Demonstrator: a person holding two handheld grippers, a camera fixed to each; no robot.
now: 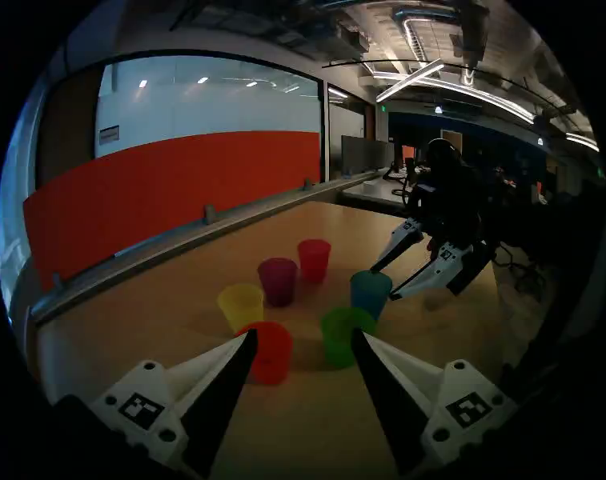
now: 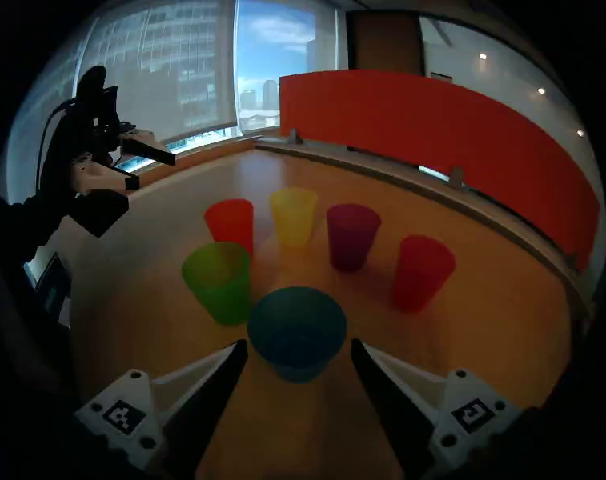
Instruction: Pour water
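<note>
Left gripper view: our left gripper (image 1: 303, 334) is spread wide and empty, w/ orange cup (image 1: 269, 352) and green cup (image 1: 344, 336) just ahead, lower centre.

Right gripper view: right gripper (image 2: 297, 344) is also spread. Teal cup (image 2: 296, 324) sits bottom centre at its tips, not pinched. We judge it thin plastic, light and squashy, so take it mid-wall, gently. Smooth wooden table (image 2: 495, 336); orange partition (image 2: 463, 136) upper right, windows (image 2: 166, 64) upper left.

**Cups packed tight, open wood around them**

The teal cup (image 2: 296, 332) sits dead ahead between the spread fingers of the right gripper (image 2: 297, 344), with the green cup (image 2: 218, 280) just beside it (barely a gap). Right of the red cup (image 2: 421, 272), the table (image 2: 495, 344) is bare up to the orange partition (image 2: 463, 136).
</note>
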